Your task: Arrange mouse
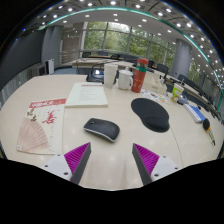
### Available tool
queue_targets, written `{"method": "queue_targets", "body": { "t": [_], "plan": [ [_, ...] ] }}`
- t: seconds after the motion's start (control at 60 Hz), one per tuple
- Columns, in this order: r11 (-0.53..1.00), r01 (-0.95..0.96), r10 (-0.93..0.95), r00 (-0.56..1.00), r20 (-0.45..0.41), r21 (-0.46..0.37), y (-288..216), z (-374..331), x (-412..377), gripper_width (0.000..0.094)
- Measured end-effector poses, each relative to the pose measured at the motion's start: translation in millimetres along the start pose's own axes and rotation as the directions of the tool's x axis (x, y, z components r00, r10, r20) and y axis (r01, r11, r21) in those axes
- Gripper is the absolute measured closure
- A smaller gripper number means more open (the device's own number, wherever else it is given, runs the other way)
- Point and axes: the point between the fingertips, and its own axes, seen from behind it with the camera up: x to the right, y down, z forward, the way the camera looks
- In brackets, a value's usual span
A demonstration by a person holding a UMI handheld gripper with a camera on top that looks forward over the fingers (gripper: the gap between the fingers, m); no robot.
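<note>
A dark grey computer mouse (101,128) lies on the pale table (110,165), just ahead of my left finger and slightly left of the gap. To its right and a little farther away lies a black oval mouse pad (151,113), apart from the mouse. My gripper (112,159) stands open above the table's near part, its two magenta pads (77,156) wide apart with nothing between them.
A red and white printed sheet (38,124) lies at the left. A white paper stack (87,95) lies beyond the mouse. Cups, boxes and bottles (137,78) crowd the table's far side. Small items (195,112) sit at the right edge.
</note>
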Motion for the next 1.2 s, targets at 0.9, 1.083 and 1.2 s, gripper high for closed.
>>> {"method": "queue_targets", "body": {
  "t": [0.9,1.083,1.2],
  "plan": [
    [0.999,-0.023,0.028,0.992,0.124,-0.047,-58,113,-20,0.0563],
    [1.0,0.0,-0.001,0.984,0.18,0.007,-94,88,-24,0.0614],
    [0.995,-0.045,0.024,0.976,0.218,0.089,-145,58,-11,0.0625]
  ]
}}
